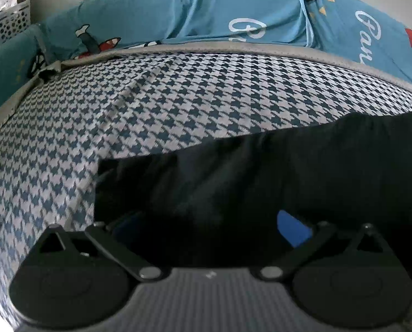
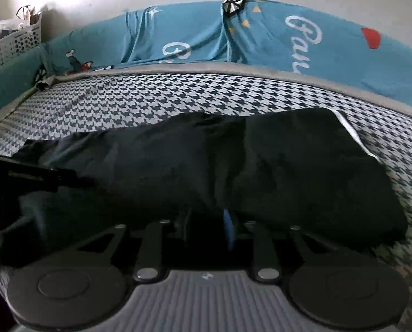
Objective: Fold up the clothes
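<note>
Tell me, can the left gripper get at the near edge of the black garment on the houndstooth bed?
Probably yes: the left gripper already sits at the black garment, whose cloth drapes over its fingers; nothing else lies between them.

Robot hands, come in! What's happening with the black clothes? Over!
Left gripper at the black garment's near edge, grip hidden. Right gripper likewise buried in cloth. Garment bunched long on the houndstooth bed cover. Nothing in the way.

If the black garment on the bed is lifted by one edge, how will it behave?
The black garment probably hangs limp: it lies in soft creases on the houndstooth sheet. It looks light, barely denting the bedding. Pushed, it would likely bunch rather than slide, since the woven sheet looks grippy.
</note>
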The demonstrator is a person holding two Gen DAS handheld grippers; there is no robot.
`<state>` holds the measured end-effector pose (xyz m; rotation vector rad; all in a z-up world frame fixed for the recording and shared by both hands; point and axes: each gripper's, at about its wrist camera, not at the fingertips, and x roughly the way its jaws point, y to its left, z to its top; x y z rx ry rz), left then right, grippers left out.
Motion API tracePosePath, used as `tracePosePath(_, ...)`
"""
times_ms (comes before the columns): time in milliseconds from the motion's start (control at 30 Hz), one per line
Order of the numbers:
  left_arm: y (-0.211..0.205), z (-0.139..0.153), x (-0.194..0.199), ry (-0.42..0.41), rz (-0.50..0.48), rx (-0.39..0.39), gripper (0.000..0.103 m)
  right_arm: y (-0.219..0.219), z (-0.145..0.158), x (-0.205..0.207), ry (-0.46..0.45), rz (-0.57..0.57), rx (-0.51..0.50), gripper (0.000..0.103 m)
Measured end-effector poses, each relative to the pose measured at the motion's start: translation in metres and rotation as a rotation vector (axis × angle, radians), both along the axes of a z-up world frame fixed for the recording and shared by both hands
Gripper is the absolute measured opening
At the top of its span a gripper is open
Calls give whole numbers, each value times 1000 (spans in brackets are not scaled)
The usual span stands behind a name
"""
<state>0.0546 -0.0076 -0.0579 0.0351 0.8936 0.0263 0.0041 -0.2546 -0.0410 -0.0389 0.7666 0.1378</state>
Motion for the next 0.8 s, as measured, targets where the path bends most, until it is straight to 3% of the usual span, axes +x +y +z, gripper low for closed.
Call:
tracePosePath(633, 2, 3, -41, -29, 18, 16, 103, -5, 5, -53, -28, -143, 31, 27)
tracePosePath(800, 2, 3, -51, -33, 18, 19, 103, -11, 6, -61, -4, -175, 62, 33)
